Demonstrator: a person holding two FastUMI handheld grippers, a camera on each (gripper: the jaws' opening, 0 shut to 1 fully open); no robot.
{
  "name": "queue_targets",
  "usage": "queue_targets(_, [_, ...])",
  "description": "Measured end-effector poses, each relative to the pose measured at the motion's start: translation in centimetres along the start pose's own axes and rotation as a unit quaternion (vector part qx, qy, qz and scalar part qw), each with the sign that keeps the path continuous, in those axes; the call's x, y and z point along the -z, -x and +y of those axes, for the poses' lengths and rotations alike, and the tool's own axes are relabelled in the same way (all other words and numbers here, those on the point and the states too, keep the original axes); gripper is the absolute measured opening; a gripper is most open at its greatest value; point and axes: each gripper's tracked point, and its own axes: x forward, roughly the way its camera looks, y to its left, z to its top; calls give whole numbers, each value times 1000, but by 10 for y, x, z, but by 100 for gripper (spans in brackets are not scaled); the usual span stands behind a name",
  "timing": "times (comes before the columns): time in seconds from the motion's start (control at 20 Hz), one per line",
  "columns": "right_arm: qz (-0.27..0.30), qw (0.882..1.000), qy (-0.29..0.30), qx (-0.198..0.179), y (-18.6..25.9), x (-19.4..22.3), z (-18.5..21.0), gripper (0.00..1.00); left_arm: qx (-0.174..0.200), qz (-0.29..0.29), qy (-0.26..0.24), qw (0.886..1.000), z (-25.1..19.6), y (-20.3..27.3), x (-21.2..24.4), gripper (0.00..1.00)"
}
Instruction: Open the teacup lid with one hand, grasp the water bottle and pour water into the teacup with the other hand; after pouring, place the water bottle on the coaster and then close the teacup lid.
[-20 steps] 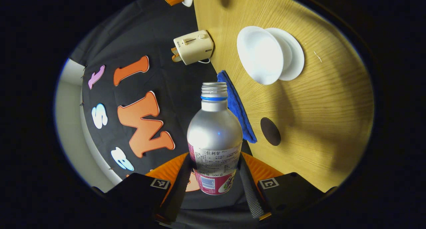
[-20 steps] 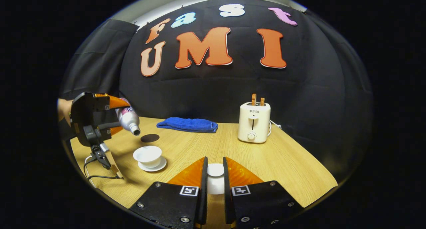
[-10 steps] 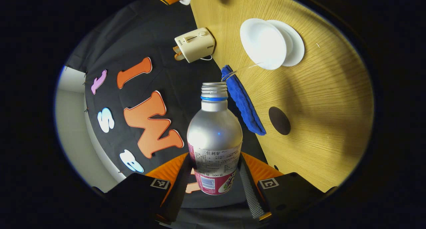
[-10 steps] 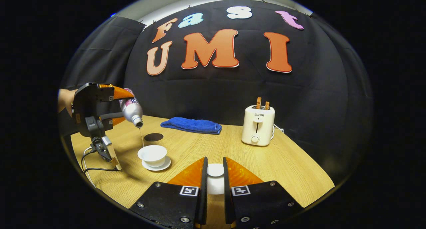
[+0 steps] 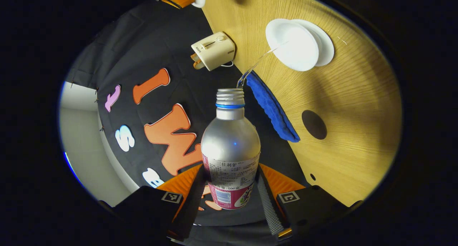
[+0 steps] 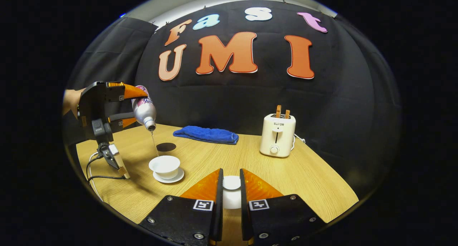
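Note:
My left gripper (image 5: 230, 188) is shut on a silver water bottle (image 5: 230, 149) with a pink label, tipped mouth-down. A thin stream of water runs from its mouth into the open white teacup (image 5: 291, 44) on its saucer (image 5: 326, 47). In the right gripper view the same bottle (image 6: 144, 110) hangs tilted above the teacup (image 6: 164, 165), held by the left gripper (image 6: 123, 106) and a hand. My right gripper (image 6: 230, 192) is shut on the white teacup lid (image 6: 232, 183), held over the table to the right of the cup. A dark round coaster (image 5: 314, 124) lies beyond the cup.
A blue cloth (image 6: 204, 134) lies folded at the table's back edge (image 6: 250, 146). A cream toaster (image 6: 277, 134) with toast in it stands at the back right, its cord behind it. A cable (image 6: 96, 174) trails on the table below the left gripper.
The bottle has tipped further down and risen slightly. One second ago no water was falling; now a steady stream reaches the teacup. My right gripper has barely moved with the lid.

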Motion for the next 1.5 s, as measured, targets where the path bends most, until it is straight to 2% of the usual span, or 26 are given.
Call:
queue_targets(0.4, [-3,1000,15,-6,1,-5,4,22,-54,3,-25,998,46,-4,22,82])
queue_targets(0.45, [-5,1000,16,-6,0,-5,4,22,-59,4,-28,998,52,-3,25,80])
queue_targets(0.65, [-9,1000,22,-7,2,-10,7,22,-77,-2,-39,996,66,-1,22,80])
queue_targets(0.85, [-18,999,25,-10,3,-18,13,22,-83,-12,-48,995,62,-2,15,84])
queue_targets(0.9, [-18,999,27,-11,4,-19,14,22,-83,-14,-52,995,61,-2,14,82])
queue_targets(1.2, [-21,999,24,-11,7,-22,20,22,-82,-43,-63,994,41,0,-12,82])
queue_targets(1.25, [-22,999,25,-12,8,-22,22,22,-81,-47,-64,994,39,-2,-17,79])
queue_targets(1.45, [-27,999,20,-13,8,-27,25,22,-80,-63,-63,993,29,-5,-31,84])
queue_targets(1.5, [-27,999,19,-12,7,-27,26,22,-78,-67,-64,993,25,-6,-35,79])
